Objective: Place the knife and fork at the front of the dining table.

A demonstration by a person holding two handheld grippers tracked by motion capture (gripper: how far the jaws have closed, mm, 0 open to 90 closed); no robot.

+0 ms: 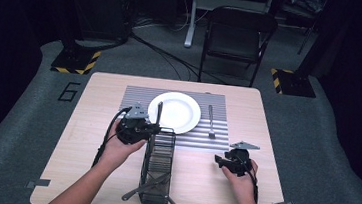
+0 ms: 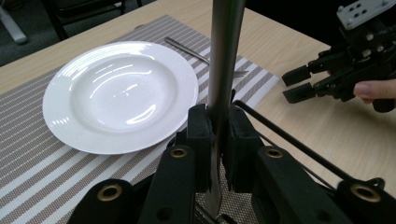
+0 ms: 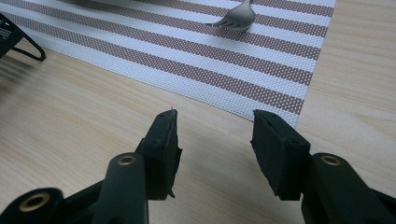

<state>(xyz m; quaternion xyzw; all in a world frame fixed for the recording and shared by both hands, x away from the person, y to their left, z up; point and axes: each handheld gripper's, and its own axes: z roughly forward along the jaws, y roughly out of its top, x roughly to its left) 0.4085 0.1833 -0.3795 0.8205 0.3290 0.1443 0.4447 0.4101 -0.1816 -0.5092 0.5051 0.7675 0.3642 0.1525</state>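
Note:
My left gripper (image 1: 152,127) (image 2: 217,127) is shut on the shaft of a slim metal utensil (image 1: 159,111) (image 2: 226,46), held upright over the far end of a black wire basket (image 1: 165,141). Just beyond it a white plate (image 1: 190,110) (image 2: 60,121) rests on a striped placemat (image 1: 134,97) (image 2: 28,158) (image 3: 187,51). A fork (image 1: 211,121) (image 2: 187,48) (image 3: 238,18) lies on the mat, right of the plate. My right gripper (image 1: 219,160) (image 3: 212,126) (image 2: 299,84) hovers open over bare wood near the mat's front right corner, with nothing between its jaws.
Other utensils (image 1: 145,186) lie crossed in the near end of the basket, and one handle pokes out toward the table's front edge. A corner of the basket (image 3: 9,35) sits left of my right gripper. A folding chair (image 1: 238,34) stands beyond the table.

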